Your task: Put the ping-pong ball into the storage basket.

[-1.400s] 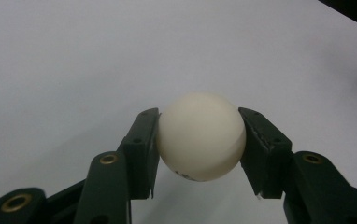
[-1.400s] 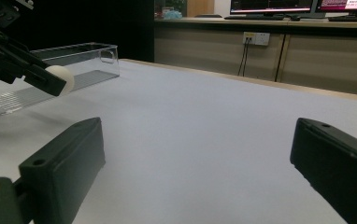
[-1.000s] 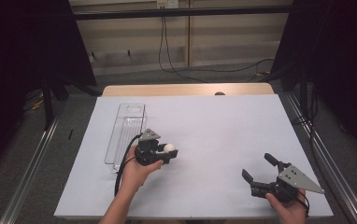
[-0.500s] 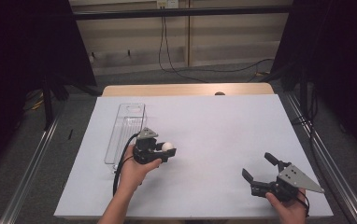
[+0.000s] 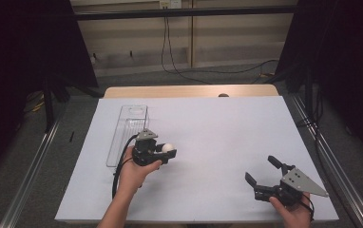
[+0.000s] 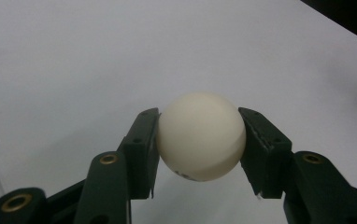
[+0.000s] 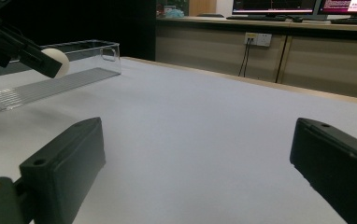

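A white ball (image 6: 201, 135) sits clamped between the two black jaws of my left gripper (image 5: 166, 153), which is held just above the white table sheet left of centre. The ball (image 5: 168, 148) pokes out at the gripper's right side in the high view, close to a clear plastic tray (image 5: 128, 133). In the right gripper view the same ball (image 7: 57, 62) shows far off in front of the tray (image 7: 50, 77). My right gripper (image 5: 264, 175) rests low at the front right of the sheet, its jaws spread wide with nothing between them.
The white sheet (image 5: 217, 137) covers the table, whose wooden far edge (image 5: 189, 90) shows beyond it. Metal rails (image 5: 322, 152) run along both sides. Cables hang on the back wall (image 5: 170, 42).
The left hand with the ball has drifted slightly away from the tray's end, toward the near side. The right gripper has kept still.
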### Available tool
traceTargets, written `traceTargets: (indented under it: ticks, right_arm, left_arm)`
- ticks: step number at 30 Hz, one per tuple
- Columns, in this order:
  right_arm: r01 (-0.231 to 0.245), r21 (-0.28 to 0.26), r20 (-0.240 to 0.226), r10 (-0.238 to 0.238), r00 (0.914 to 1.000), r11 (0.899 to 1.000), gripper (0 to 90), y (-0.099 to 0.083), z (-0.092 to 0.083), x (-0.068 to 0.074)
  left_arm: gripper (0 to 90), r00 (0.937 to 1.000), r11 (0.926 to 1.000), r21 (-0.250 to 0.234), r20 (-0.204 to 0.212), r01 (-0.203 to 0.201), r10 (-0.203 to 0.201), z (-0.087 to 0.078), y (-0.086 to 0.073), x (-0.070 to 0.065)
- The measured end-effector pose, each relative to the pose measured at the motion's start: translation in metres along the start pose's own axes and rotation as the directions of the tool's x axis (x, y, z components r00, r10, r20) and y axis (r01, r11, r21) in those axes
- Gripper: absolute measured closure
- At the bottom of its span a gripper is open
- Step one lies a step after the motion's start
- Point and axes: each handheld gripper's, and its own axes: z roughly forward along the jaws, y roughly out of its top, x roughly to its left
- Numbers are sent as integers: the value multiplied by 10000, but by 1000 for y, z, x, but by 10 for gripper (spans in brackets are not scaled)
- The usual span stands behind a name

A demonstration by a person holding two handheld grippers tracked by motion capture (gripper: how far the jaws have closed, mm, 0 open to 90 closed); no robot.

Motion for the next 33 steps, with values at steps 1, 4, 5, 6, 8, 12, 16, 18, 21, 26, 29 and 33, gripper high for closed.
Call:
traceTargets:
  ticks: [1, 4, 5, 6, 8, 12, 16, 18, 21, 26, 29, 33]
  right_arm:
    - [0, 0, 0, 0, 10000, 10000, 28, 0, 0, 0]
    - [15, 4, 7, -15, 10000, 10000, 28, 0, 0, 0]
    - [7, -6, 4, -7, 10000, 10000, 28, 0, 0, 0]
    - [-60, 39, -20, 60, 10000, 10000, 28, 0, 0, 1]
    - [4, 24, -28, -4, 10000, 10000, 28, 0, 0, 0]
    - [-58, -24, -27, 58, 10000, 10000, 28, 0, 0, 0]
    - [-41, -38, -45, 41, 10000, 10000, 28, 1, -1, 1]
    - [-20, -40, -5, 20, 10000, 10000, 28, 1, 0, 0]
    - [-20, -37, -21, 20, 10000, 10000, 28, 1, 0, 0]
    - [-25, -22, -26, 25, 10000, 10000, 28, 1, 0, 1]
    - [-29, -23, -29, 29, 10000, 10000, 29, 1, 1, 1]
    - [-40, -35, -52, 40, 10000, 10000, 28, 1, 0, 1]
  left_arm:
    - [511, 10000, 10000, -32, -18, 2, -2, -1, 0, 1]
    - [512, 10000, 10000, -15, 6, -5, 5, -2, 1, 2]
    - [512, 10000, 10000, 27, -79, 23, -23, -3, 1, 1]
    - [512, 9999, 9999, 66, -91, -96, 97, -4, 1, 2]
    - [511, 10000, 10000, -28, -58, 51, -51, -5, 2, 2]
    - [511, 9998, 10000, -22, -184, 65, -65, -8, 2, 3]
    - [511, 9998, 9999, -70, -183, 88, -89, -10, 2, 5]
    - [511, 9997, 9998, -105, -151, 166, -168, -11, 2, 6]
    - [511, 9994, 9997, -120, -258, 211, -214, -14, 3, 7]
    - [511, 9993, 9996, -183, -311, 219, -225, -16, 3, 7]
    - [511, 9990, 9996, -185, -378, 227, -234, -18, 4, 8]
    - [511, 9991, 9997, -134, -372, 192, -197, -18, 4, 8]
